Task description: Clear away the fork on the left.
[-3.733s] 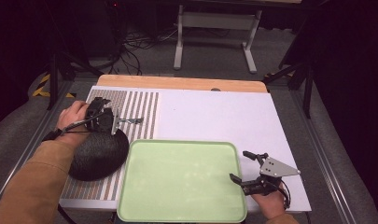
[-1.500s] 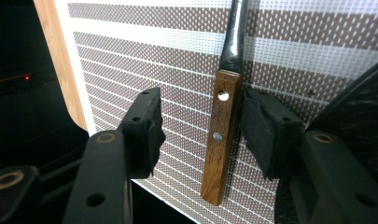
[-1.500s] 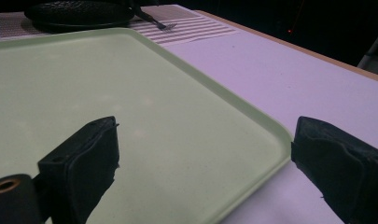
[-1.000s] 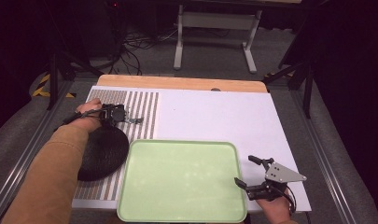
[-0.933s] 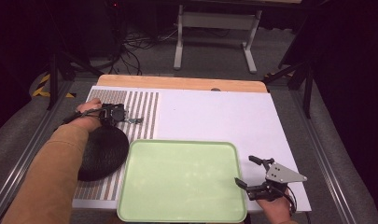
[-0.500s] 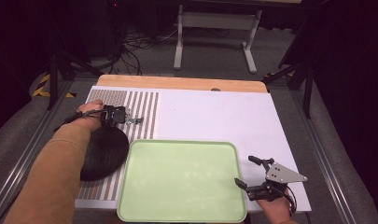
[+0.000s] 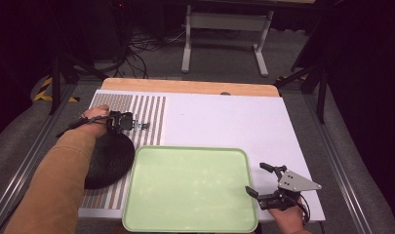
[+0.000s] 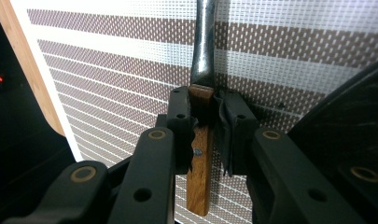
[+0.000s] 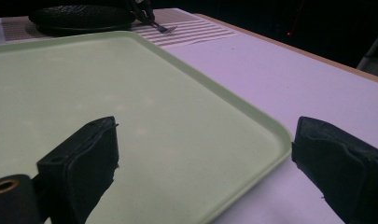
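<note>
- Fork (image 8: 201, 140): wood handle w/ a rivet, metal neck running to top of the left gripper view. In the high view it's left of centre, tines (image 7: 144, 126) pointing right, over the striped mat (image 7: 151, 112).
- Your left gripper (image 7: 121, 122) pinches the fork's handle near where wood meets metal; jaws pressed onto it from both sides. Handle end sticks out toward bottom of the left gripper view.
- Can't tell if the fork touches the mat or is held just above it.
- Black plate (image 7: 107, 161) sits just below the left gripper in the high view, partly under your sleeve (image 7: 58, 185), on the mat, its right edge just beside the tray's left rim.
- Green tray (image 7: 190, 224): lower centre of the high view, bare, on the white table (image 7: 234, 117).
- Your right gripper (image 7: 258, 180): lower right of the high view, jaws spread wide, holding nothing. In the right gripper view one jaw sits over the tray, the other past the tray's rim (image 9: 252, 116) over the table, so they straddle its edge.
</note>
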{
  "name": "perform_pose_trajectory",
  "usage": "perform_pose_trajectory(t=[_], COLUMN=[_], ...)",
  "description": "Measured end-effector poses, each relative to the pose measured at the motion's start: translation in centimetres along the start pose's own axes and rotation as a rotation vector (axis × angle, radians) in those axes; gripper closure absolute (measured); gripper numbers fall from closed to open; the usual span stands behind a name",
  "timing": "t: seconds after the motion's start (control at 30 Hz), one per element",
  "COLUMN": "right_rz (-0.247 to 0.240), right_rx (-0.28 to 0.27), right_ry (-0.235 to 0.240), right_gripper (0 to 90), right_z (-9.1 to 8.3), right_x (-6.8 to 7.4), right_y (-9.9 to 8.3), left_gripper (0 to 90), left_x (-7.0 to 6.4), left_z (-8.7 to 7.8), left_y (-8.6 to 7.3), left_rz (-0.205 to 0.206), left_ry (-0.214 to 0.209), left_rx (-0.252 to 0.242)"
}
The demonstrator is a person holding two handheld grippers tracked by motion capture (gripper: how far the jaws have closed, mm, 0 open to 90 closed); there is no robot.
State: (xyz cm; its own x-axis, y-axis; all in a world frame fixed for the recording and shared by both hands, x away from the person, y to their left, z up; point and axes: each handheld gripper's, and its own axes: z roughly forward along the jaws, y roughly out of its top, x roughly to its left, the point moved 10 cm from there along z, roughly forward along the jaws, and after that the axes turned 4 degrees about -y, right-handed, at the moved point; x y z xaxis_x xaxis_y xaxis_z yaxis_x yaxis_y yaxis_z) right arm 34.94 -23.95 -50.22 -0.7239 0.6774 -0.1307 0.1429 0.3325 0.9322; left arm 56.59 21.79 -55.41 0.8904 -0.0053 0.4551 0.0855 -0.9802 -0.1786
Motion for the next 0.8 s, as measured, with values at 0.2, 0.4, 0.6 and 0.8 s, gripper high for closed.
perform_pose_trajectory(t=[0.2, 0.4, 0.6, 0.8], right_rz=[-0.002, 0.002, 0.004, 0.0], right_rx=[-0.001, -0.008, -0.01, -0.012], right_ry=[0.004, 0.003, 0.002, 0.006], right_gripper=[7.4, 7.3, 7.2, 7.0], right_z=[0.0, 0.0, -0.1, 0.0], right_x=[0.0, 0.0, 0.0, 0.0], right_y=[0.0, 0.1, 0.1, 0.2], left_gripper=[77.1, 77.1, 77.2, 77.2], left_x=[-0.1, -0.1, 0.4, 0.8], left_z=[-0.2, -0.4, -1.5, -3.1], left_y=[-0.1, -0.3, -0.6, -0.4], left_rz=[-0.013, -0.022, -0.083, -0.117], left_ry=[0.002, 0.008, 0.021, 0.036], left_rx=[0.032, 0.049, 0.037, 0.0])
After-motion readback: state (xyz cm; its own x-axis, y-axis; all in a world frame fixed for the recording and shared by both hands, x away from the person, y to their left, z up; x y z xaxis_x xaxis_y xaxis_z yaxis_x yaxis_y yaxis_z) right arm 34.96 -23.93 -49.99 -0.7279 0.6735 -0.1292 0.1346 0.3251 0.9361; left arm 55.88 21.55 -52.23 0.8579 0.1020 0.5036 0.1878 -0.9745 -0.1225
